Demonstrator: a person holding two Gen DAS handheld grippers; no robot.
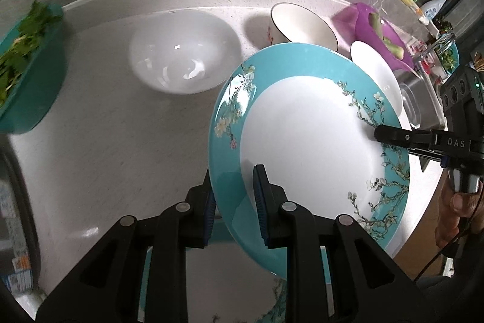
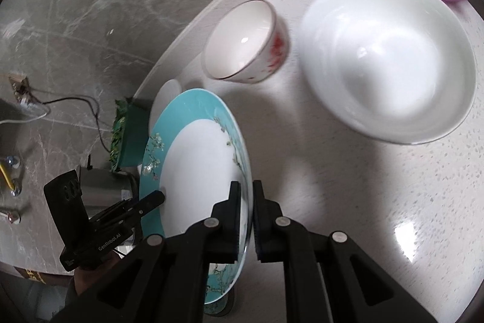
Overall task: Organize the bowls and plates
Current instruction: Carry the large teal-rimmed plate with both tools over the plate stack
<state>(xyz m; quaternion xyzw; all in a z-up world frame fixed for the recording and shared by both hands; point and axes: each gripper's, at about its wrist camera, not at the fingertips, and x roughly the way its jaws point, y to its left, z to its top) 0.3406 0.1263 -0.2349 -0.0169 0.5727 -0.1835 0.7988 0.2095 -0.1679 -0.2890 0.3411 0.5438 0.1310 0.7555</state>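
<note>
From the left wrist camera, the left gripper point(image 1: 234, 202) has its fingers pinched on the near-left rim of a turquoise plate with a blossom pattern point(image 1: 305, 141), one pad on the upper face, the other under the rim. The plate is tilted and appears lifted clear of the pale speckled counter point(image 1: 115, 147). On the plate's right rim the right gripper point(image 1: 381, 135) reaches in, its upper finger lying on the face. Beneath the held plate, at the bottom edge, part of a second plate of the same pattern point(image 1: 272, 305) shows. Beyond, a large white bowl point(image 1: 184, 50) stands far left, a black-rimmed bowl with a red motif point(image 1: 302, 26) far centre, and another white bowl point(image 1: 378, 75) is half hidden behind the plate. A teal tub of greens point(image 1: 27, 69) sits at the left, a purple basin point(image 1: 372, 29) far right.

From the right wrist camera, the right gripper point(image 2: 246, 217) has its fingers pressed nearly together on the thin rim of the turquoise plate point(image 2: 199, 171), which runs edge-on between them. The left gripper point(image 2: 154, 199) holds the opposite rim. The red-motif bowl point(image 2: 245, 41) and a large white bowl point(image 2: 390, 57) stand apart on the counter point(image 2: 378, 187).

As a judgement, the task is at an early stage: one plate is in the air, perhaps coming off or going onto its twin, and all the bowls are still unstacked
</note>
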